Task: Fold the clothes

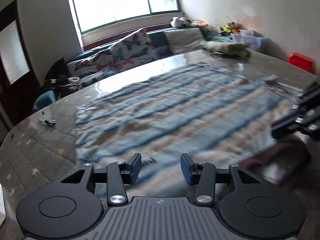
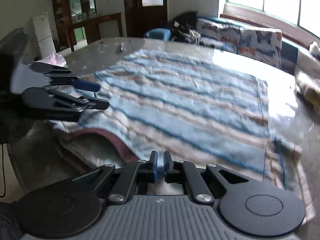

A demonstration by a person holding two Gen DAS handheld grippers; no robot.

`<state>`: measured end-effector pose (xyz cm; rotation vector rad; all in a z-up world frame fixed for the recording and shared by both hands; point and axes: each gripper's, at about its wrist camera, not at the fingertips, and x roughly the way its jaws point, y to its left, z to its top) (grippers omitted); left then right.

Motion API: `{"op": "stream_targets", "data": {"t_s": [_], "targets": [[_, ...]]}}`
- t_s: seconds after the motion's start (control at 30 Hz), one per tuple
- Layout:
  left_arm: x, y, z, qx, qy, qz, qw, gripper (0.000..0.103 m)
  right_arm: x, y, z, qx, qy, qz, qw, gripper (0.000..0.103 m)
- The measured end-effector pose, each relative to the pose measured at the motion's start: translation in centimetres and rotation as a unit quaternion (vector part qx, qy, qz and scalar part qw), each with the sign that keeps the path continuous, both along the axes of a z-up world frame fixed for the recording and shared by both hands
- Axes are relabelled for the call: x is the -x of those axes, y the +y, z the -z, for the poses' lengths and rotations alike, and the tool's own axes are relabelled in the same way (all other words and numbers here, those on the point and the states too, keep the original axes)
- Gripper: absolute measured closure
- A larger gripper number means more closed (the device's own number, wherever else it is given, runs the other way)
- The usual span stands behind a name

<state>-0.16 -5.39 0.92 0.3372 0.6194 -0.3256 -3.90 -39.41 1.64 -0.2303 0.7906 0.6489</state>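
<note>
The striped garment (image 2: 190,108), a fluffy piece in blue, white and tan bands, lies spread almost flat across the counter (image 1: 40,156), which has a quilted grey cover under a glossy sheet. We take this garment as our landmark. At its near edge our right tongs (image 2: 160,167) are pressed together on a thin fold of the blue cloth, which shows as a pale sliver between the two pads. We judge this hold is meant to lift or drag that edge for the first fold. Also at the near edge, to the left of that pinch, our left tongs (image 1: 161,168) stand apart with nothing between them, hovering low over the fabric as if about to take a second hold; from the right wrist view they appear sideways over the garment's near left part (image 2: 88,96). Just below them the edge is turned up, showing a reddish-brown band (image 2: 112,140), probably a collar or hem lining. Both views are blurred, so finer detail of the weave escapes us.

Beyond the garment's far edge sits a small pile of other cloth (image 1: 228,48), well apart. Off its left side lies a small dark object (image 1: 48,122), too blurred to name. Farther back, a butterfly-print cushion (image 1: 132,48) leans beneath the window (image 1: 124,2).
</note>
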Motion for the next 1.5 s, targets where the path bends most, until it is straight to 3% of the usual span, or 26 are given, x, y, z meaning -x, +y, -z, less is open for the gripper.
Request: {"op": "stream_targets", "data": {"t_s": [0.2, 0.37, 0.67, 0.97, 1.1, 1.33, 1.5], "targets": [[3.0, -0.4, 0.8, -0.026, -0.024, 0.012, 0.9993, 0.056, 1.6, -1.2, 0.5, 0.004, 0.001, 0.000, 1.000, 0.095], [3.7, 0.6, 0.9, -0.015, -0.021, -0.009, 0.9996, 0.053, 1.4, -3.2, -0.5, -0.015, -0.011, 0.031, 0.999, 0.078], [3.8, 0.9, 1.0, -0.002, -0.017, -0.028, 0.9995, 0.050, -5.3, -7.6, -0.4, -0.047, -0.040, 0.143, 0.988, 0.075], [4.0, 1.5, 1.0, 0.003, -0.013, -0.037, 0.9992, 0.047, -9.0, -12.6, 1.5, -0.056, -0.025, 0.234, 0.970, 0.077], [3.9, 1.8, 0.9, 0.011, -0.008, -0.042, 0.9990, 0.047, -8.1, -13.0, 1.0, -0.056, -0.039, 0.248, 0.966, 0.075], [3.6, 2.8, 0.0, 0.020, -0.004, -0.060, 0.9980, 0.047, -6.0, -12.1, 1.0, -0.045, -0.045, 0.230, 0.971, 0.073], [1.5, 4.7, -0.9, 0.050, 0.000, -0.090, 0.9947, 0.047, -4.0, -10.9, 0.5, -0.046, -0.058, 0.207, 0.976, 0.067]]}}
